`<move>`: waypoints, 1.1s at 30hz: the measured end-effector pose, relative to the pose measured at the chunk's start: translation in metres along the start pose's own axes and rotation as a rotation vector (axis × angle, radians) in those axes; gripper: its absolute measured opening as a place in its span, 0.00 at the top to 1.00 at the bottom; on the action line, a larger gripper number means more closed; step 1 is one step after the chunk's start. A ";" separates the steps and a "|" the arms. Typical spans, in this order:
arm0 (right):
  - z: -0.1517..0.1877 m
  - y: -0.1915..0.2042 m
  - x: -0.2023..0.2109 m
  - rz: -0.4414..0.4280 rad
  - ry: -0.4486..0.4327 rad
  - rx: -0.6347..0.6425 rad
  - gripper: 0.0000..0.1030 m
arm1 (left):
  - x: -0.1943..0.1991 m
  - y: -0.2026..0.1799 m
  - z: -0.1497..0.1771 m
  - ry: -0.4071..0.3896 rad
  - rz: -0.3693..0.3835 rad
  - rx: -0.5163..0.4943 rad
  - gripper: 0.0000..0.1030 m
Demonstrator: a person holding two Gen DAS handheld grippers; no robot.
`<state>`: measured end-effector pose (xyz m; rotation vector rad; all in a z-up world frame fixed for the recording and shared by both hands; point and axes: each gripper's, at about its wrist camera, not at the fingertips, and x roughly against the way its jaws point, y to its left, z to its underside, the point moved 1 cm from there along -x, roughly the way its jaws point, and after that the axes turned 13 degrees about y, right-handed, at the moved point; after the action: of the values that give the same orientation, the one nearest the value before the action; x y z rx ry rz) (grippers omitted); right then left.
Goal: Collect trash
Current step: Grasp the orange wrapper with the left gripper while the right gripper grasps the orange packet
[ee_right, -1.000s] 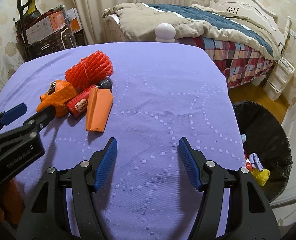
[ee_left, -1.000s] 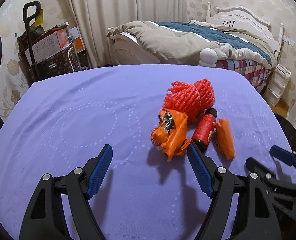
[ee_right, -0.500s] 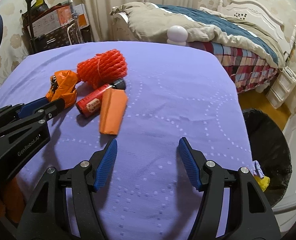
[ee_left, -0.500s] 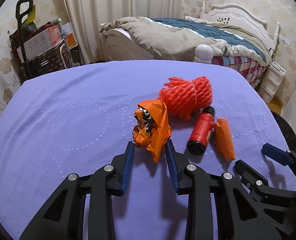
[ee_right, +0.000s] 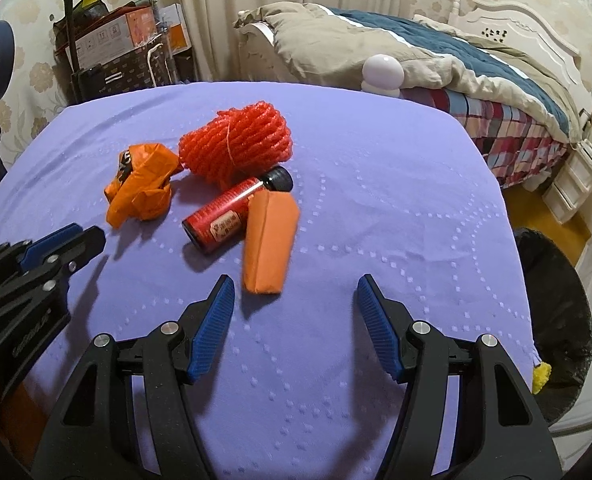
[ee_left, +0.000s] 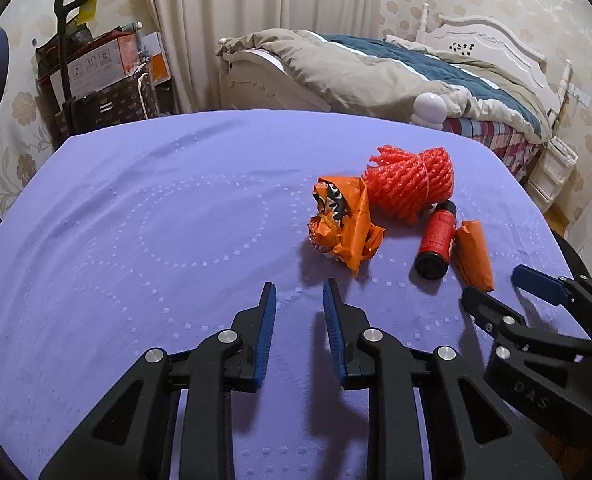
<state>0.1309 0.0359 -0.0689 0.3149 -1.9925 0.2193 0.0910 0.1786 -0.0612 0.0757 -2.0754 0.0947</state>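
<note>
- Two grippers, both empty: my left gripper (ee_left: 296, 294) has its jaws narrowed to a small gap with nothing between them; my right gripper (ee_right: 294, 292) is spread wide, hovering low over the purple embossed tablecloth (ee_right: 375, 160).
- Trash sits in one tight cluster mid-table: crumpled orange foil wrapper (ee_left: 343, 224) just ahead of my left tips, apart from them; folded orange paper packet (ee_right: 270, 242) just ahead of my right gripper's left pad.
- Risk: the left gap looks too narrow for the wrapper, so pushing forward would likely shove it, not catch it.
- Risk: red cylindrical bottle with black cap (ee_right: 228, 216) touches the packet; a grab on the packet could set the bottle rolling.
- Risk: red foam mesh bundle (ee_right: 238, 146) leans on the bottle and wrapper, so it may drag along.
- Grippers are near each other; crossing paths could clash.
- Black-lined trash bin (ee_right: 551, 320) stands off the table's right edge; a far carry, drops are possible.
- Bed, boxes and fan are well behind, not in the way.
</note>
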 end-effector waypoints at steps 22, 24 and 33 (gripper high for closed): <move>-0.019 -0.021 -0.007 -0.003 -0.011 -0.045 0.79 | -0.004 -0.015 -0.017 -0.040 -0.015 -0.020 0.29; -0.020 -0.025 -0.008 -0.002 -0.012 -0.052 0.79 | -0.007 -0.016 -0.021 -0.037 -0.015 -0.017 0.29; -0.024 -0.032 -0.011 0.010 -0.011 -0.052 0.79 | -0.026 -0.017 -0.038 0.022 0.005 -0.015 0.44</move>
<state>0.1661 0.0142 -0.0682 0.2735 -2.0070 0.1720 0.1383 0.1660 -0.0644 0.0601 -2.0546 0.0830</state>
